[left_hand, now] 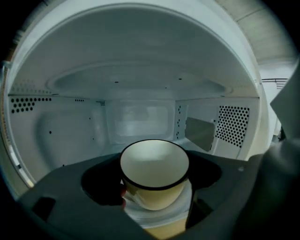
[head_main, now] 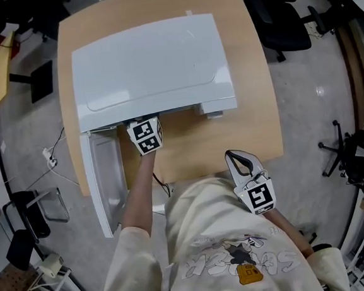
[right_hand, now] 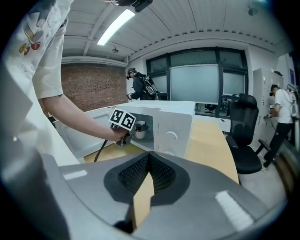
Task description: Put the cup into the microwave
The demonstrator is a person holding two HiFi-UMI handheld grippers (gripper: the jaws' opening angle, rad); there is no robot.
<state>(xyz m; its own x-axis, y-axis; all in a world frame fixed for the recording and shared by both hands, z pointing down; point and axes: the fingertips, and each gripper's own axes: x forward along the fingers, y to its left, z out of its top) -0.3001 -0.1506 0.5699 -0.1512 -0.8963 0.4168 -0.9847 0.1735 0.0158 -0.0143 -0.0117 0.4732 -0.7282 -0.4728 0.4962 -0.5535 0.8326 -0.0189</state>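
A cream cup with a dark rim (left_hand: 154, 171) sits between the wide-set jaws of my left gripper (left_hand: 154, 187), which is shut on it. The cup is at the mouth of the white microwave (head_main: 149, 62), and its perforated walls and back window fill the left gripper view. From above only that gripper's marker cube (head_main: 145, 136) shows at the microwave's front edge; the cup is hidden there. In the right gripper view the cup (right_hand: 139, 130) stands inside the opening. The microwave door (head_main: 106, 180) hangs open to the left. My right gripper (head_main: 239, 162) is shut and empty, held near the table's front edge.
The microwave stands on a wooden table (head_main: 255, 116). Black office chairs (head_main: 285, 18) stand beyond the table's right side. In the right gripper view a person (right_hand: 140, 84) stands far behind the microwave and another (right_hand: 283, 112) at the right.
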